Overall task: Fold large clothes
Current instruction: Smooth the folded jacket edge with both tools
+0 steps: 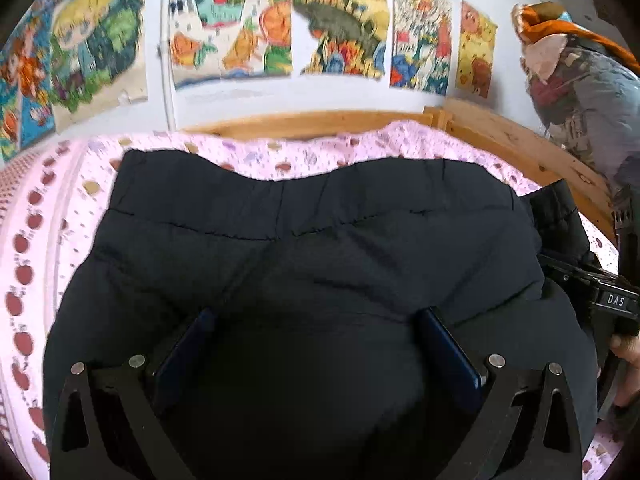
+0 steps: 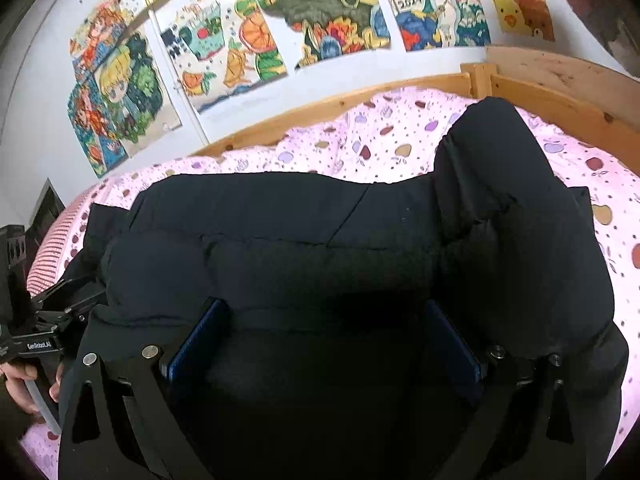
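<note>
**Black padded jacket on the bed, both tongs spread over it**

The black padded jacket (image 1: 312, 248) lies spread across the pink fruit-print bedcover (image 1: 52, 208), filling most of both wrist views. In the right wrist view one sleeve (image 2: 496, 152) is folded up and stands above the body of the garment. The left tongs (image 1: 316, 344) sit low over the near part of the jacket, blue pads wide apart, with dark fabric between them; whether the pads press the cloth cannot be told. The right tongs (image 2: 324, 340) stand likewise, wide apart over the fabric, with nothing pinched. A hand (image 2: 20, 384) grips the left tool's handle at the edge of the right view. A wooden bed frame (image 2: 532, 92) borders the cover, and coloured drawings (image 1: 232, 24) hang on the white wall behind.
</note>
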A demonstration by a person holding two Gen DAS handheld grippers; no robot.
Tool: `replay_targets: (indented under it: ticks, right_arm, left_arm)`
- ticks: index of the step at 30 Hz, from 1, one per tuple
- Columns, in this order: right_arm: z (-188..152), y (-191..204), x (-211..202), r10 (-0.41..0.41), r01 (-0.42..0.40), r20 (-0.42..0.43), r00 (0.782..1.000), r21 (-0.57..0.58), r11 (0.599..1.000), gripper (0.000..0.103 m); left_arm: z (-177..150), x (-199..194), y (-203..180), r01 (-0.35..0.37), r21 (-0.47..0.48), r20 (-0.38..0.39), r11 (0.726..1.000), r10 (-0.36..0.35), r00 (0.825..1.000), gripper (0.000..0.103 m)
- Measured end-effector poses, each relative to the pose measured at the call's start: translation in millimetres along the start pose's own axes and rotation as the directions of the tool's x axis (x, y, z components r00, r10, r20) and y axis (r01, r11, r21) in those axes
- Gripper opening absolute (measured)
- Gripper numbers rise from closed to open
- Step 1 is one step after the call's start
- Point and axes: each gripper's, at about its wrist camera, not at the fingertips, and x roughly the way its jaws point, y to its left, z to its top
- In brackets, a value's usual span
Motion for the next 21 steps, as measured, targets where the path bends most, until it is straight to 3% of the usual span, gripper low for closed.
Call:
replay_targets:
  ticks: [6, 13, 19, 21]
  right_arm:
    - [-9, -7, -29, -0.047, 0.044, 0.122, 0.991, 0.026, 0.999, 0.097]
    - [-6, -23, -53, -0.081, 0.063, 0.21, 0.974, 0.09, 0.994, 0.097]
    - [9, -36, -60, -0.053, 0.04, 0.126, 0.991, 0.098, 0.994, 0.097]
    - [14, -39, -63, -0.084, 0.078, 0.094, 0.992, 0.067, 0.995, 0.097]
  left_arm:
    - [-1, -27, 7, -0.004, -0.029, 0.091, 1.0, 0.007, 0.996, 0.103]
    - [8, -69, 42, -0.041, -0.116, 0.199, 0.992, 0.063, 0.978, 0.103]
    - [9, -73, 94, -0.081, -0.15, 0.121, 0.985, 0.1, 0.988, 0.103]
    - [5, -68, 108, -0.077, -0.171, 0.077, 0.982, 0.091, 0.993, 0.103]
